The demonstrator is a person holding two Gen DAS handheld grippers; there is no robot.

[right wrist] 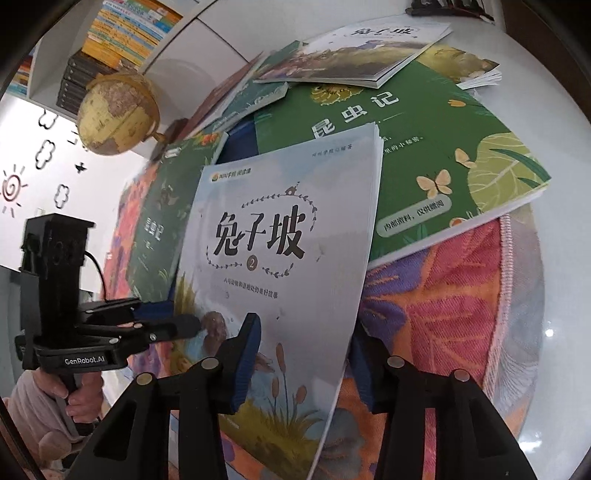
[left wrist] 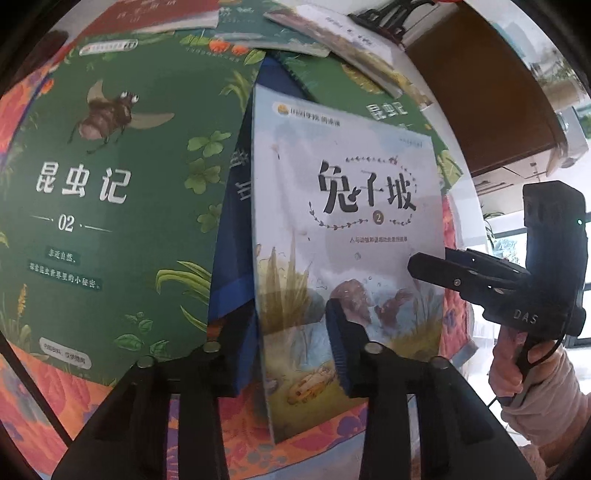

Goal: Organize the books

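Note:
A pale blue rabbit-cover book numbered 2 point(left wrist: 347, 229) is lifted at a tilt above the table; it also shows in the right wrist view point(right wrist: 280, 240). My left gripper point(left wrist: 291, 350) is shut on its bottom-left edge. My right gripper point(right wrist: 299, 365) is shut on its bottom-right edge, and it appears in the left wrist view point(left wrist: 428, 266) at the book's right side. A green insect book marked 02 point(left wrist: 110, 192) lies flat to the left. Another green insect book point(right wrist: 424, 155) lies behind on the right. A dark blue book point(left wrist: 236, 221) lies underneath, mostly hidden.
An orange and pink floral cloth point(right wrist: 443, 302) covers the round white table point(right wrist: 546, 110). More books point(right wrist: 354, 48) are scattered at the back. A globe point(right wrist: 118, 110) and a bookshelf point(right wrist: 122, 33) stand at far left. A brown cabinet point(left wrist: 487, 96) is at right.

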